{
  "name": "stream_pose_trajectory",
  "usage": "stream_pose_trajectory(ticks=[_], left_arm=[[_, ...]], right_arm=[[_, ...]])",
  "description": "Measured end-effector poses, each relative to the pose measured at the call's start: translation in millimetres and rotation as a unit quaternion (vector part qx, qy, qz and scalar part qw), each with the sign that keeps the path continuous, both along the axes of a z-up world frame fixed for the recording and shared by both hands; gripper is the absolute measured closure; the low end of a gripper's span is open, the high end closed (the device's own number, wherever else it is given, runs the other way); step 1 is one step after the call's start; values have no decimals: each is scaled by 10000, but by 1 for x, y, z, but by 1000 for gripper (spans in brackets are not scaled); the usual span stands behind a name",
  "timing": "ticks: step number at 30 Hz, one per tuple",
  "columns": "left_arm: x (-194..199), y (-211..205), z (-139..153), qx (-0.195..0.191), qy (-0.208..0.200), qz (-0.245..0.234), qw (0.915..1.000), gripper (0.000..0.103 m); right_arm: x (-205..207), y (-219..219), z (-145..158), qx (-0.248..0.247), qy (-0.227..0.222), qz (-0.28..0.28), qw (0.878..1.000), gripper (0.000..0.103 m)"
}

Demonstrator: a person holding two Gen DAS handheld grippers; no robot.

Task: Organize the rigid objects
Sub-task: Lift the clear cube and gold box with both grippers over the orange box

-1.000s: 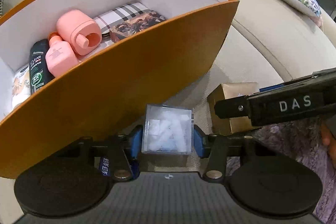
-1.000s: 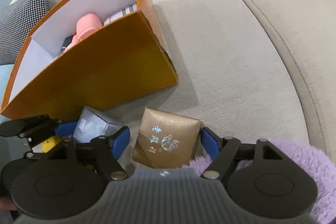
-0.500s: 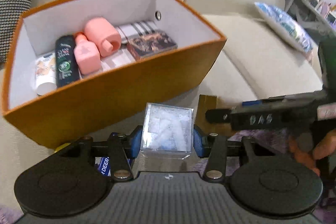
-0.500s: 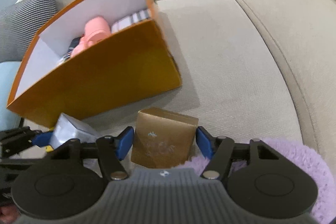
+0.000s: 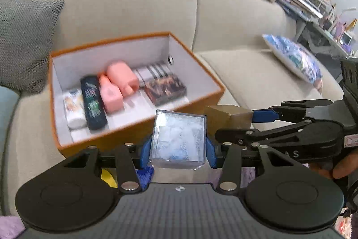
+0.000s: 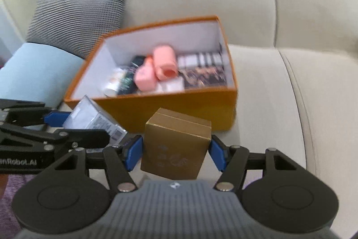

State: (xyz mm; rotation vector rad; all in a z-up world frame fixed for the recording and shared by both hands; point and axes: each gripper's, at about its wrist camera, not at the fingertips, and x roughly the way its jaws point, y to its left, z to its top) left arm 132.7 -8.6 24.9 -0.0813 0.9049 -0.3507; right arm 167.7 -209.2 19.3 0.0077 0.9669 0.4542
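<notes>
Your left gripper (image 5: 177,147) clamps the clear cube (image 5: 177,140) at lower centre, just before the orange box's (image 5: 138,133) near edge. Your right gripper (image 6: 175,152) clasps the gold box (image 6: 175,147); bare sofa cushion (image 6: 268,104) lies right.

The clear box (image 5: 177,140) looks like glossy, hard transparent plastic; the gold box (image 6: 175,145) like card with a soft metallic sheen; the orange box (image 6: 170,109) is matt card, white inside; the sofa (image 6: 279,86) is matt woven beige cloth; the pink bottles (image 5: 119,84) smooth matt plastic; gripper pads (image 5: 210,152) blue, rubbery-looking.
</notes>
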Motion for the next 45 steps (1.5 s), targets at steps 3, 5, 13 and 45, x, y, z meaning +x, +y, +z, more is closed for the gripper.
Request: stream_pose_trajectory(ticks=[3, 5, 13, 45], left_arm=[[5, 9, 14, 0, -170, 96, 9998, 48], [11, 15, 21, 39, -270, 138, 9995, 48], [46, 29, 30, 83, -388, 115, 9991, 48], [128, 59, -77, -587, 1127, 573, 9902, 48]], right_arm=[[3, 7, 18, -101, -225, 244, 9994, 38], [8, 11, 30, -120, -315, 433, 9985, 38], [54, 32, 59, -368, -543, 971, 9931, 38], [181, 85, -72, -2003, 1704, 1791, 9480, 38]])
